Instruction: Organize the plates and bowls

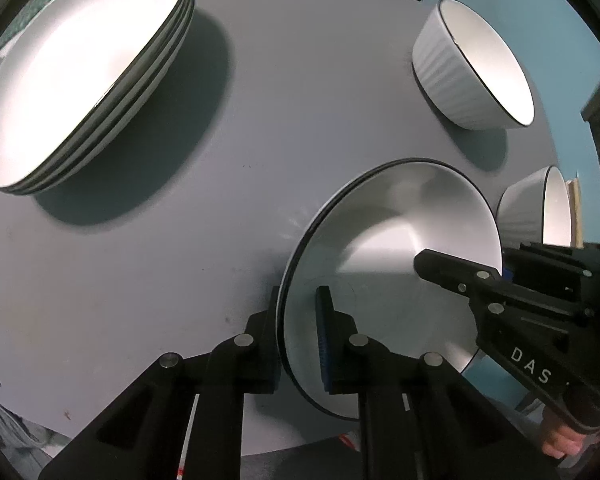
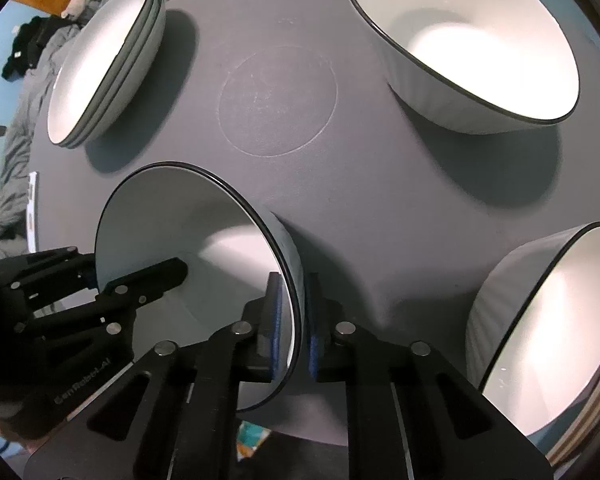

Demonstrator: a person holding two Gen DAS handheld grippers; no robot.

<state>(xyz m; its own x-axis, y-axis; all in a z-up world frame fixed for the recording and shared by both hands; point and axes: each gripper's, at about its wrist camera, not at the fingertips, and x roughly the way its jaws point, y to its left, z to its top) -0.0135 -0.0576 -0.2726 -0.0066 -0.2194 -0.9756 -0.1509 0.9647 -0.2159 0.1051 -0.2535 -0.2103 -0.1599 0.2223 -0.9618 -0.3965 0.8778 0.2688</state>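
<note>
A white deep plate with a dark rim point(image 1: 400, 240) sits at the near edge of the round grey table point(image 1: 240, 140). My left gripper point(image 1: 300, 340) is shut on its left rim. My right gripper point(image 2: 294, 320) is shut on its right rim point(image 2: 288, 264); it shows in the left wrist view point(image 1: 452, 272) too. A stack of like plates point(image 1: 80, 80) stands at the far left, also in the right wrist view point(image 2: 104, 68). Two ribbed white bowls point(image 1: 472, 68) point(image 1: 536, 208) stand on the right; they fill the right wrist view point(image 2: 468, 44) point(image 2: 548, 328).
A faint ring mark point(image 2: 278, 100) shows on the table's middle. Clothes point(image 2: 28, 60) lie heaped beyond the table's left side. The blue wall point(image 1: 560, 12) is behind the bowls. The table's near edge point(image 1: 260, 448) runs just under the held plate.
</note>
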